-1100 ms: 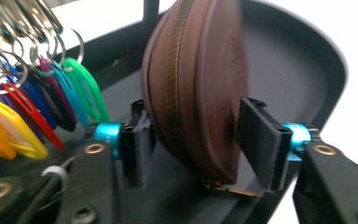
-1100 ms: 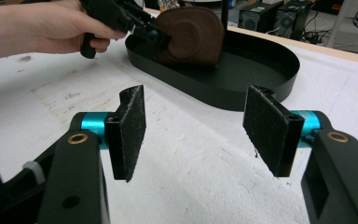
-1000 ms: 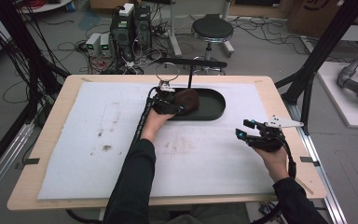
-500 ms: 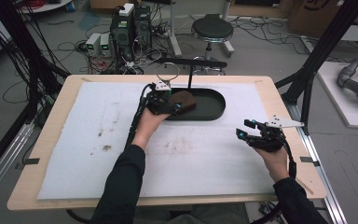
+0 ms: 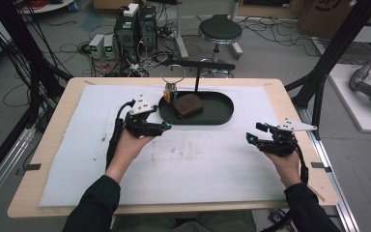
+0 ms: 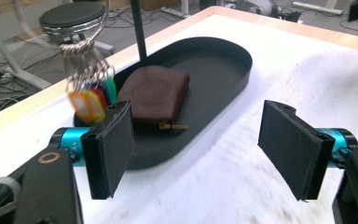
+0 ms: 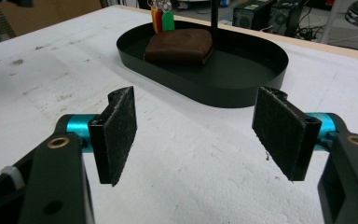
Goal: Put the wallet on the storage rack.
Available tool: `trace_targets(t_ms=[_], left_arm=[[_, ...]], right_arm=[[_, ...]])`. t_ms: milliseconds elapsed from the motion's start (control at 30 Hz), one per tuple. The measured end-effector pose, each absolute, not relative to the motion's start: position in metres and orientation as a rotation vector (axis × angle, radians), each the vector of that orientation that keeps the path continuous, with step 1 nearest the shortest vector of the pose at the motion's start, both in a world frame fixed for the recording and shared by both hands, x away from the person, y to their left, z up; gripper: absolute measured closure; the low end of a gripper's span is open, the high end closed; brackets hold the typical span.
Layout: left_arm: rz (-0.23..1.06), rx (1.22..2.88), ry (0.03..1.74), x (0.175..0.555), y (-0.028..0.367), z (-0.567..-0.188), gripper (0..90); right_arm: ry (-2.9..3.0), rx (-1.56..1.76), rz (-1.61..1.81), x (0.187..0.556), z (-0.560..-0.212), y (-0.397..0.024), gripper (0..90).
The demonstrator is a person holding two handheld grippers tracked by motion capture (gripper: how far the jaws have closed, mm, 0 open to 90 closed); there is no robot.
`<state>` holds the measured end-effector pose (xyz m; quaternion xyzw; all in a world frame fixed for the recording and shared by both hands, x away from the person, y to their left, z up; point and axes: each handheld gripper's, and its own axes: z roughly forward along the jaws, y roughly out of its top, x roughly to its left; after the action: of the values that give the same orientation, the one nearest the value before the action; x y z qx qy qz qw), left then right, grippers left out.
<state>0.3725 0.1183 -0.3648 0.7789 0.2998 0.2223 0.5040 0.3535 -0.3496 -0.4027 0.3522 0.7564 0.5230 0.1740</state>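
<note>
A brown leather wallet (image 5: 188, 105) lies flat in the left half of a black oval tray (image 5: 222, 113). A key ring with coloured tags (image 5: 170, 89) hangs over the tray's left end from a black stand (image 5: 196, 77). My left gripper (image 5: 166, 126) is open just outside the tray's left front rim, with nothing between its jaws. In the left gripper view the wallet (image 6: 156, 95) and the tags (image 6: 91, 95) sit beyond the open gripper (image 6: 200, 144). My right gripper (image 5: 256, 134) stands open over the white mat, right of the tray. Its own view looks across at the wallet (image 7: 179, 46) and tray (image 7: 256, 70).
A white mat (image 5: 198, 164) covers most of the wooden table (image 5: 280, 92). The stand's horizontal bar (image 5: 198, 64) runs above the tray's back rim. A stool (image 5: 219, 31) and computer cases (image 5: 135, 24) stand on the floor beyond the table.
My left gripper has drawn back out of the tray, leftward and toward the person, and the wallet stays lying in the tray. The right gripper has not moved.
</note>
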Motion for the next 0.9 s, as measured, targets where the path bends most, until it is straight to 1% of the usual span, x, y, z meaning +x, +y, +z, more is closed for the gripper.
trace_targets(t_ms=[233,467,533,700,833,900], left_arm=[[0.533,1.837,0.748,0.344,0.145,-0.376,26.1],[0.545,1.806,0.781,0.324,0.172,-0.389,25.3],[0.550,1.782,0.798,0.320,0.183,-0.392,24.5],[0.572,1.752,0.842,0.318,0.202,-0.401,23.5],[0.575,1.722,0.875,0.319,0.211,-0.406,23.4],[0.605,1.718,0.881,0.319,0.213,-0.407,23.4]], right_arm=[[2.162,0.999,1.470,0.355,-0.404,-0.348,27.5],[2.165,1.009,1.455,0.356,-0.404,-0.350,23.4],[2.160,1.016,1.453,0.357,-0.404,-0.352,21.9],[2.162,1.027,1.448,0.359,-0.405,-0.354,21.5],[2.159,1.027,1.443,0.361,-0.405,-0.356,21.4],[2.163,1.031,1.440,0.362,-0.406,-0.356,21.3]])
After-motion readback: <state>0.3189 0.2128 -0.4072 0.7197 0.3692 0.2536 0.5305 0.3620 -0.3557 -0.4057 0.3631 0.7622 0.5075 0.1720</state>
